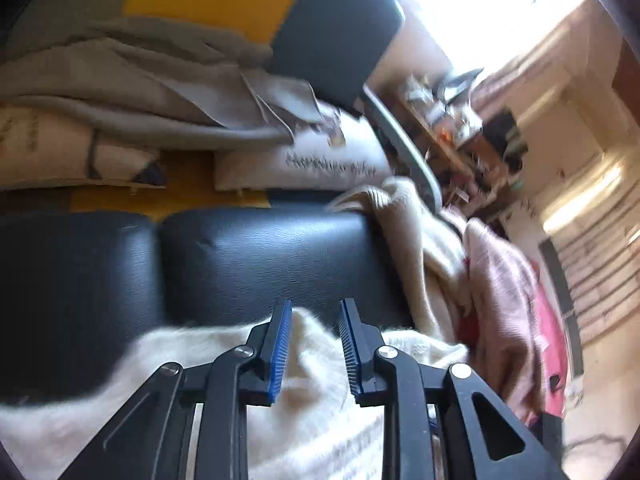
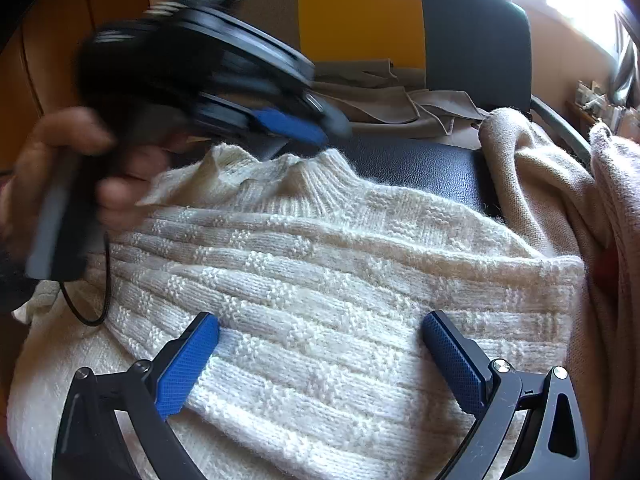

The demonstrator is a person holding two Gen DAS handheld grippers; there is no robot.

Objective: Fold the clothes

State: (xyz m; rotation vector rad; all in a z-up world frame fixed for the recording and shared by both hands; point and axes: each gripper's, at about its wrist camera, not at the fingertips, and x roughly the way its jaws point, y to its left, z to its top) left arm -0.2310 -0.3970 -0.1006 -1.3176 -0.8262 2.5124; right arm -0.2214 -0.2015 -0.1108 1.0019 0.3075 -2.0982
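A cream knitted sweater (image 2: 320,260) lies on a black leather seat (image 2: 420,164), its ribbed collar (image 2: 320,176) at the far side. My right gripper (image 2: 320,344) hovers wide open over the sweater's body, with nothing between its fingers. My left gripper (image 2: 320,136), blurred and held by a hand (image 2: 60,152), sits just above the collar. In the left wrist view the left gripper (image 1: 316,316) shows a narrow gap between its blue pads. The fuzzy sweater (image 1: 300,420) lies under it and the seat (image 1: 260,256) shows beyond. I see no fabric pinched.
A beige garment (image 2: 540,192) and a pink one (image 1: 504,300) hang in a heap at the seat's right edge. Grey cloth (image 2: 380,92) and printed pillows (image 1: 312,160) lie against the yellow and dark backrest (image 2: 360,16). A black cable (image 2: 92,312) dangles at left.
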